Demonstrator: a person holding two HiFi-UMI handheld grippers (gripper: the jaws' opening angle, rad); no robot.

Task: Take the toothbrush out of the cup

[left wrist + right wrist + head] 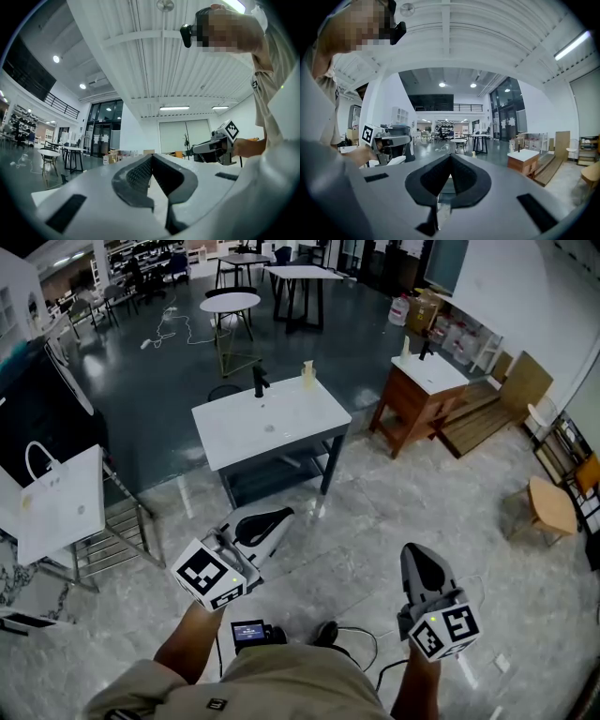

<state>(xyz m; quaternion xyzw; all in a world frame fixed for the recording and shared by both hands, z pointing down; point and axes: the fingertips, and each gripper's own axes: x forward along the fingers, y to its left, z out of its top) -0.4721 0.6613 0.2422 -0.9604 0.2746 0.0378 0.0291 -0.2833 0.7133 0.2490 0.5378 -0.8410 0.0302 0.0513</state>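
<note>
A pale cup with a toothbrush point(307, 375) stands at the back right corner of a white-topped washstand point(281, 427), beside a black tap point(260, 382). The washstand is a few steps ahead of me across the marble floor. Both grippers are held low in front of the person, far short of the stand. My left gripper point(284, 515) points towards the stand, jaws shut and empty; its own view point(151, 157) shows the pads meeting. My right gripper point(413, 552) is also shut with nothing in it, its pads closed together point(450, 157).
A wooden vanity point(417, 399) with a white top stands to the right of the washstand. At the left, a white paper bag point(61, 502) rests on a metal rack point(112, 540). A wooden stool point(551, 506) is at the far right. Tables and chairs fill the back of the hall.
</note>
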